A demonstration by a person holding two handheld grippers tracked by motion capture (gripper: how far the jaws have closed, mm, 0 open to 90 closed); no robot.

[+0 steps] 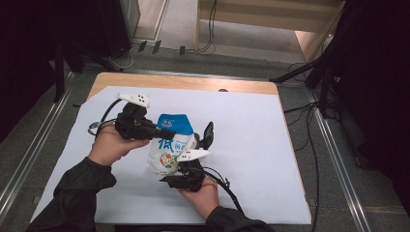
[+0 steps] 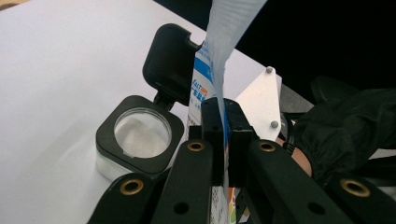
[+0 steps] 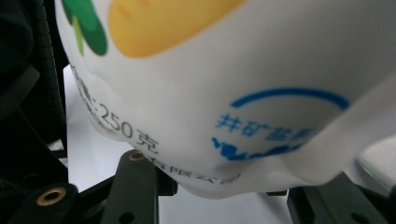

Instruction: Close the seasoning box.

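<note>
A white and blue pouch (image 1: 169, 145) with printed vegetables hangs over the white sheet, held from both sides. My left gripper (image 1: 162, 134) is shut on its flat upper edge; the left gripper view has that edge (image 2: 219, 46) rising out of the shut jaws (image 2: 224, 130). My right gripper (image 1: 188, 155) comes from below, shut on the pouch's lower part. In the right gripper view the pouch's bulging bottom (image 3: 210, 93) sits between the two jaws. A black square container (image 2: 140, 140) with a clear inside stands under the pouch, lid (image 2: 170, 60) flipped open.
A white sheet (image 1: 251, 145) covers the wooden table (image 1: 183, 82). The container's raised lid (image 1: 208, 134) stands just right of the pouch. Cables trail from both grippers. Dark stands and floor cables surround the table.
</note>
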